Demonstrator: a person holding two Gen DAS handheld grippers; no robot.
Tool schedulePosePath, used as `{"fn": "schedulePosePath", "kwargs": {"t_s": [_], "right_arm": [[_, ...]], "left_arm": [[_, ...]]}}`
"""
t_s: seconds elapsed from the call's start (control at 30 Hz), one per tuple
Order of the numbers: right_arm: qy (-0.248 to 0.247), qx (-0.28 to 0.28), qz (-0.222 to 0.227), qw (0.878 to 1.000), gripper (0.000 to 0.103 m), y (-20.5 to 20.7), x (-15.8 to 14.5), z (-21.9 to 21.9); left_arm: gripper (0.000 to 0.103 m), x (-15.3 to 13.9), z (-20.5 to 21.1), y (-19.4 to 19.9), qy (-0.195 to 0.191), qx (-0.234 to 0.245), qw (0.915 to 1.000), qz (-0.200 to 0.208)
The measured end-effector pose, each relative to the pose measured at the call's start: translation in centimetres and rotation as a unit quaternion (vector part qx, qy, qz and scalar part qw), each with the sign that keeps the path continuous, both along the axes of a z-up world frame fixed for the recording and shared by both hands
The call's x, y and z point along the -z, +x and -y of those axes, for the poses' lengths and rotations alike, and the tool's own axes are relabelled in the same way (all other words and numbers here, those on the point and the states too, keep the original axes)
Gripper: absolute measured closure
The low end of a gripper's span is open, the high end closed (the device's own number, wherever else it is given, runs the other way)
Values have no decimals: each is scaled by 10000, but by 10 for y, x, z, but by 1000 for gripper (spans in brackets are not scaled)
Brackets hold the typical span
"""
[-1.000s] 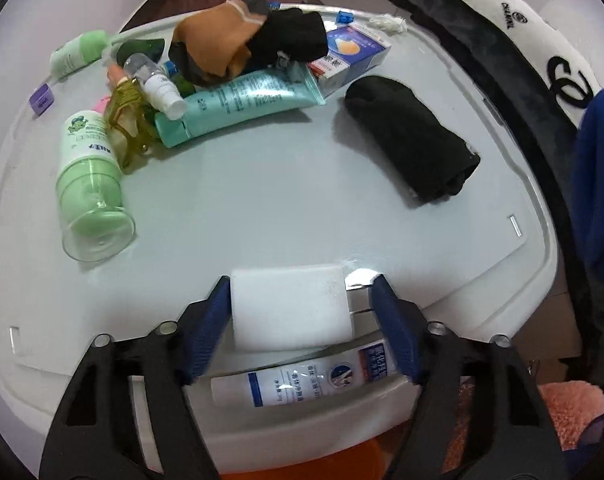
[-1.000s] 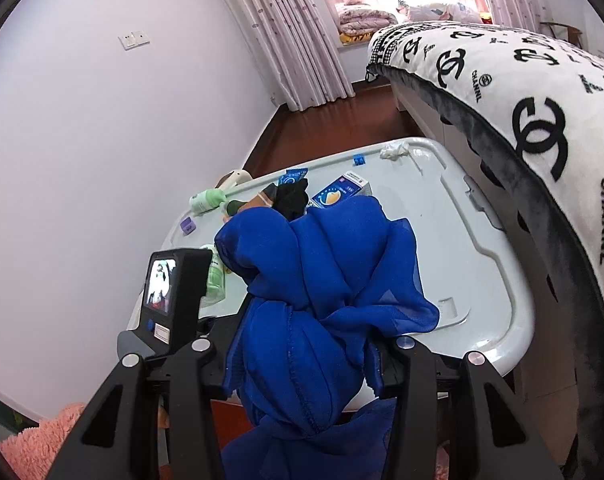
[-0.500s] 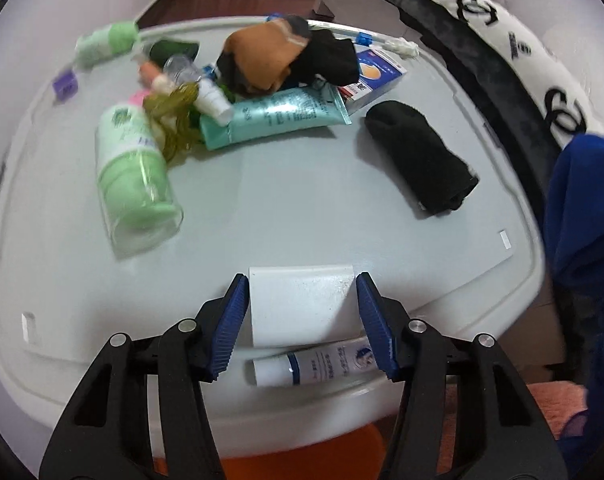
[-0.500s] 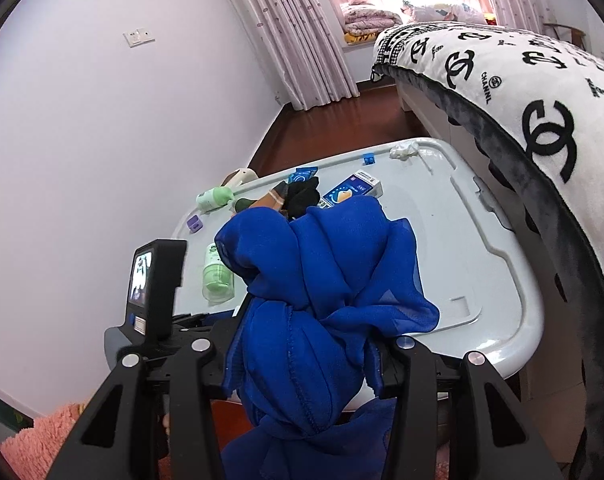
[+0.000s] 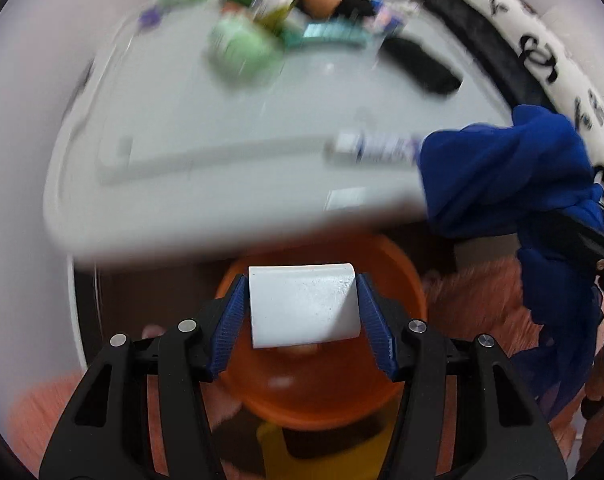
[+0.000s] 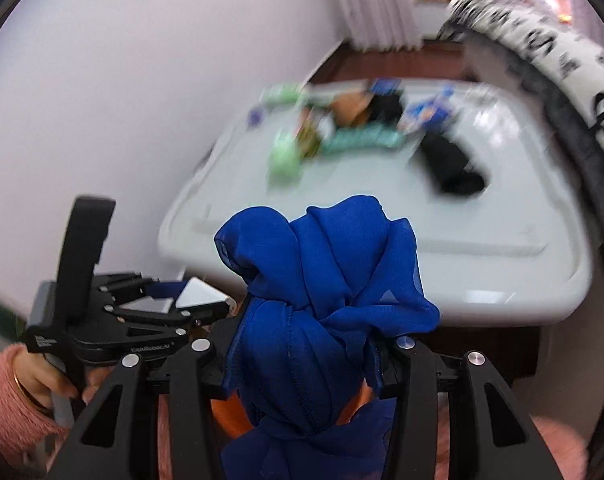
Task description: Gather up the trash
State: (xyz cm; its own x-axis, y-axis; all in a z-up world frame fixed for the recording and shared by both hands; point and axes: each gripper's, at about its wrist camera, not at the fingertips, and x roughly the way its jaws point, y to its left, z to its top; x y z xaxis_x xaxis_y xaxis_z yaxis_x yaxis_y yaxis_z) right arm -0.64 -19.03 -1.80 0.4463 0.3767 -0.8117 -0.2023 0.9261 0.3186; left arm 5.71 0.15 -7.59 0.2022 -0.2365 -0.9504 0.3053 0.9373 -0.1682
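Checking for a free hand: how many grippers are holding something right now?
2. The left gripper clamps a white block above the orange bin; the right gripper grips bunched blue cloth.

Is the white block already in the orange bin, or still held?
Still held: the left hand-held gripper grips the white block on both sides, above the orange bin.

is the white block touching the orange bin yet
Apart. In the left wrist view the white block sits clamped between the left hand-held gripper pads, held above the orange bin.
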Motion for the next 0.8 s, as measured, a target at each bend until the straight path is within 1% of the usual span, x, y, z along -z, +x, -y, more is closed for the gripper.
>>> {"fn": "schedulePosePath", "kwargs": {"t_s": [0.03, 0.1, 0.17, 0.2, 0.3, 0.33, 0.37, 0.4, 0.43, 0.47, 0.5, 0.63, 0.8], "right_arm": [[-34, -76, -117, 9999, 57, -2, 8, -6], [-226, -209, -369, 9988, 57, -7, 29, -19], [-330, -275, -730, 9964, 57, -7, 54, -29], [-355, -293, -918, 9947, 57, -6, 66, -33], [-500, -227, -1334, 9895, 56, -2, 96, -39], [-503, -198, -1392, 9888, 53, 1, 101, -40], [-541, -170, -1446, 9879, 49, 4, 107, -41], [-604, -107, -1496, 9868, 40, 8, 111, -41], [-627, -75, -1511, 9865, 35, 9, 113, -42], [-615, -52, -1505, 9867, 34, 10, 114, -42], [-611, -20, -1500, 9868, 29, 10, 115, -41], [-579, 74, -1450, 9877, 28, 10, 114, -37], [-539, 273, -1191, 9910, 28, 5, 99, -30]], "left_arm": [[49, 11, -5, -7, 32, -26, 9999, -156], [49, 29, -8, -17, 159, -2, 9993, -325], [49, 53, -9, -23, 220, -10, 9978, -628], [49, 61, -9, -24, 230, -6, 9971, -726], [49, 94, -5, -25, 456, 21, 9930, -1086], [48, 107, -4, -25, 461, 21, 9905, -1295], [48, 115, -6, -24, 502, -51, 9888, -1403], [46, 118, -8, -24, 547, -149, 9879, -1446], [37, 120, -8, -22, 564, -201, 9877, -1446], [31, 120, -9, -22, 584, -213, 9880, -1413], [27, 118, -8, -21, 622, -219, 9886, -1357], [27, 116, -6, -24, 662, -150, 9892, -1298], [27, 108, -11, -23, 608, -220, 9908, -1190]]}}
